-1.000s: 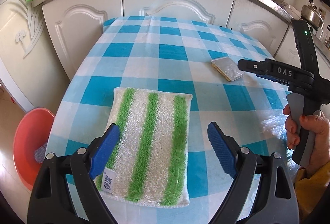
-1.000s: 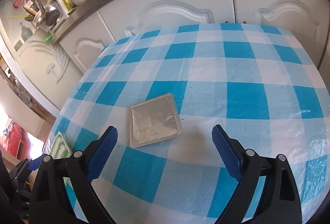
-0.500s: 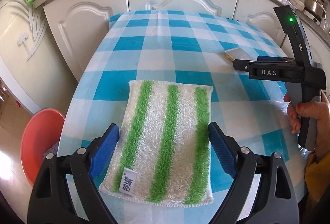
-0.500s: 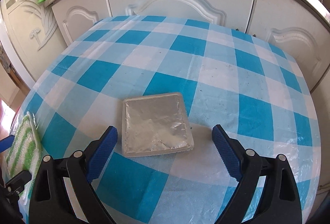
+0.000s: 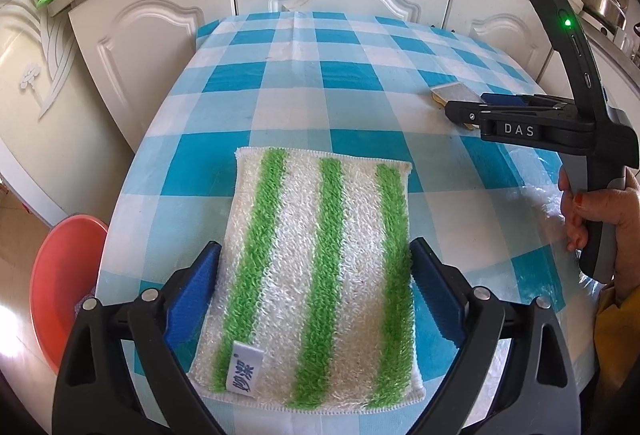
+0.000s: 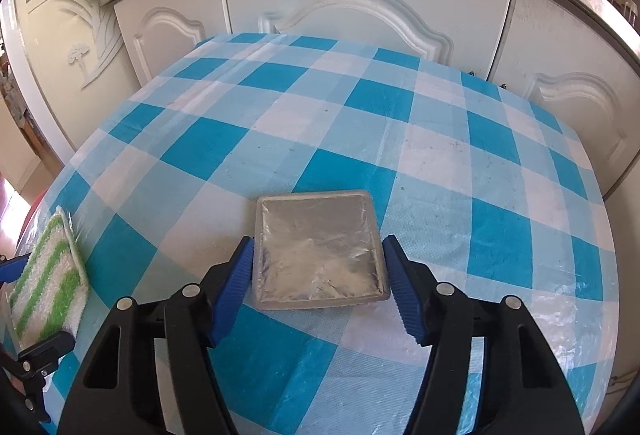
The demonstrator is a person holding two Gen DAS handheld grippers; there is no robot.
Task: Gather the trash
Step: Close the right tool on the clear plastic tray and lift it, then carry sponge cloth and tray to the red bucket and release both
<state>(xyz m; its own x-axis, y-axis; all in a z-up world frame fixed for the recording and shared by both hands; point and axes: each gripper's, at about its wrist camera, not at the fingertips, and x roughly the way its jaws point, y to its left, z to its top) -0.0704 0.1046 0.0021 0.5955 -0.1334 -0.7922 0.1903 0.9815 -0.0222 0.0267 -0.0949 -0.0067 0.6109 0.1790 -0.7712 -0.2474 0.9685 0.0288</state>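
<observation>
- The left gripper [image 5: 316, 295] sits low over the table [image 5: 280, 83], near its front-left edge, w/ the green-striped cloth [image 5: 320, 267] between its two blue pads. The fingers are open; each pad stands just beside a long side of the cloth. Whether they already touch it cannot be told.
- The cloth lies flat, label end toward the camera, so the gripper probably straddles it to close on its width.
- The right gripper [image 6: 320, 275] is set low over the right half of the table, its fingers open around the foil packet [image 6: 318, 249]. The pads are just beside the packet's left and right edges, approx. at the near half; no clear contact is seen.
- The packet is flat and thin, silver side up, so a grip across its sides seems the reason for this pose; it may bend or slip.
- A red basin [image 5: 60, 287] stands on the floor beyond the table's left edge, probably the place for trash.
</observation>
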